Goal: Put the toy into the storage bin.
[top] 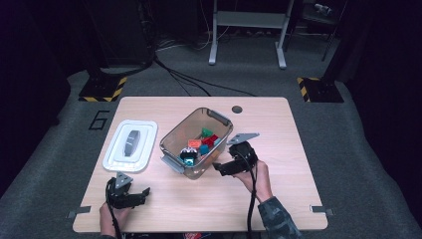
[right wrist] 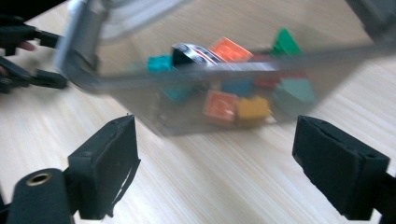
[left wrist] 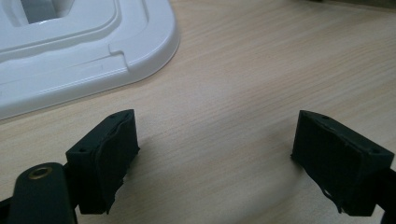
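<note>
Clear plastic bin of coloured blocks sat mid-table, long axis diagonal, just ahead of the right gripper, whose jaws stood apart, empty; the left gripper, also open, lay well apart.

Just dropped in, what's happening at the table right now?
A person works a gripper in each hand beside a clear bin of coloured blocks. The right gripper sits at the bin's near wall with its fingers apart and nothing between them. The left gripper rests open over bare table, near the white lid lying beside the bin.
</note>
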